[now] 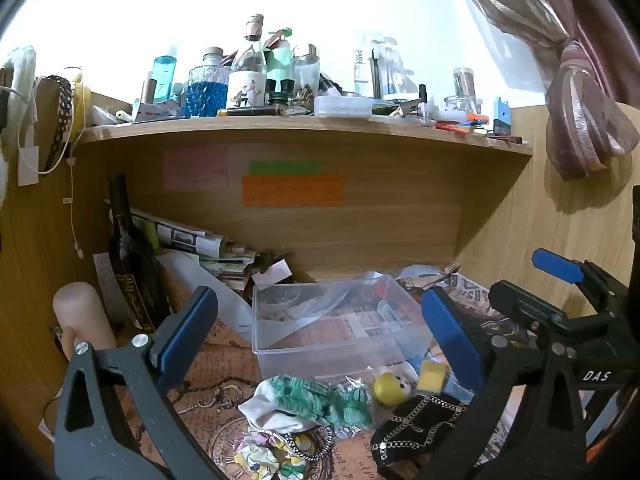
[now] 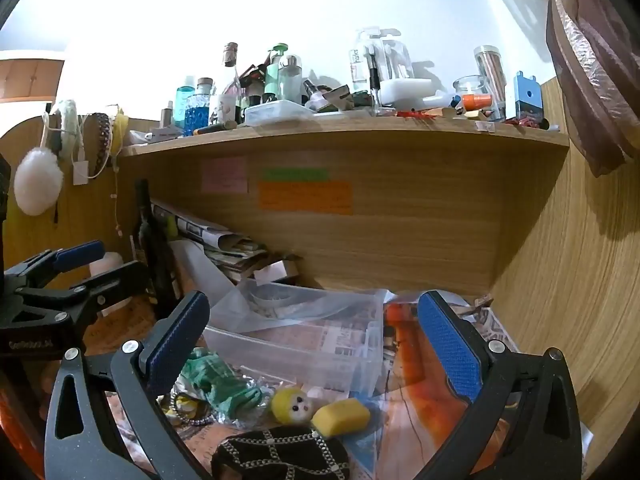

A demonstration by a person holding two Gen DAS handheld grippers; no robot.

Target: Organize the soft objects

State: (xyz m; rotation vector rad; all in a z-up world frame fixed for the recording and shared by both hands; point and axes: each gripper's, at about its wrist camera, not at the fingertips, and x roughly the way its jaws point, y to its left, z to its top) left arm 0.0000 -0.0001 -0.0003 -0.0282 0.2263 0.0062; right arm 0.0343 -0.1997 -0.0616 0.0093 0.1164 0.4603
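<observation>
Wooden desk (image 1: 400, 240): clear box (image 1: 340, 324) at centre; sponge (image 2: 341, 417), green cloth (image 1: 316, 398) at 6 o'clock. Left gripper (image 1: 320, 332) and right gripper (image 2: 316, 340) both wide, holding nothing.

Each gripper (image 1: 320, 336) (image 2: 316, 340) is speckled dark-grey plastic with silver screws and textured blue pads.

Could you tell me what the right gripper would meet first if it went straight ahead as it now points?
Most likely the clear plastic container: it sits between the open right gripper fingers, though depth is uncertain.
</observation>
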